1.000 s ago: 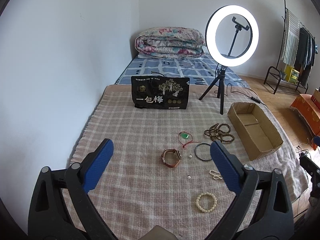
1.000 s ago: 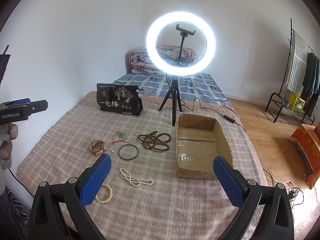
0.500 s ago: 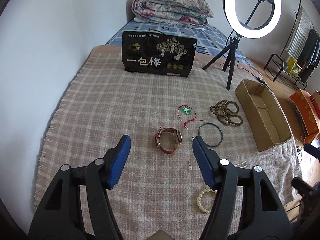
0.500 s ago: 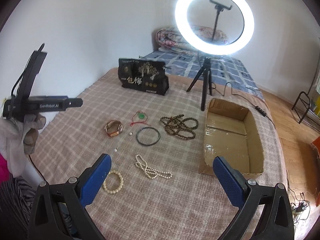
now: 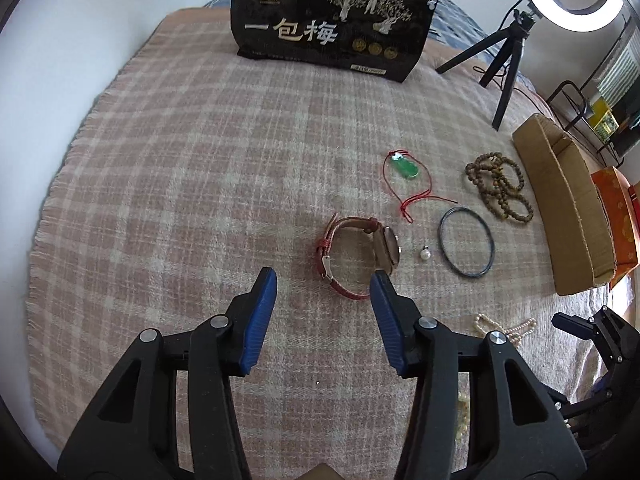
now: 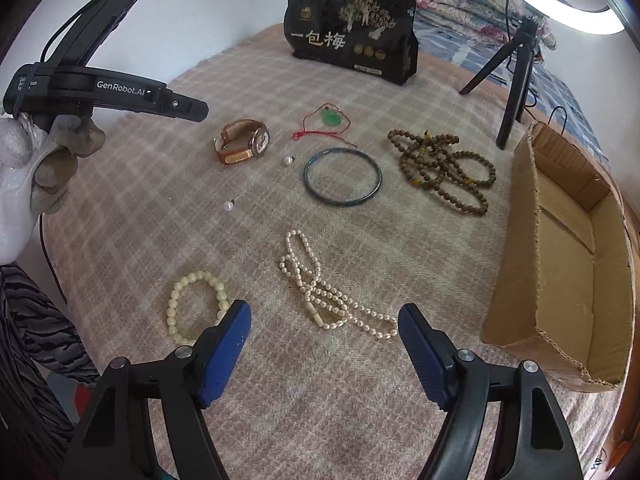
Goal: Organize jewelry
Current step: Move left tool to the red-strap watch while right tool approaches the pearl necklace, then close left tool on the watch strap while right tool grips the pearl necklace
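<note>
Looking through the left wrist view, I am seeing the left gripper (image 5: 322, 288) hanging over the pink checked blanket (image 5: 180, 168) with its blue jaws half apart and closing, nothing gripped; the red-strapped wristwatch (image 5: 360, 254) is lying just beyond the tips, the right-hand pad close beside its strap. Past it are lying a small loose pearl (image 5: 425, 255), a dark thin bangle (image 5: 466, 241), a green pendant on red cord (image 5: 407, 169) and a heap of brown wooden beads (image 5: 502, 186), all still on the blanket beside the open cardboard box (image 5: 560, 216). Switching to the right wrist view, I am finding the right gripper (image 6: 323, 326) spread fairly wide and closing on nothing, tips framing the white pearl necklace (image 6: 320, 294), with a cream bead bracelet (image 6: 196, 302) near its left pad. The box looks empty, so I am judging the sorting barely begun: every piece remains to be moved.
</note>
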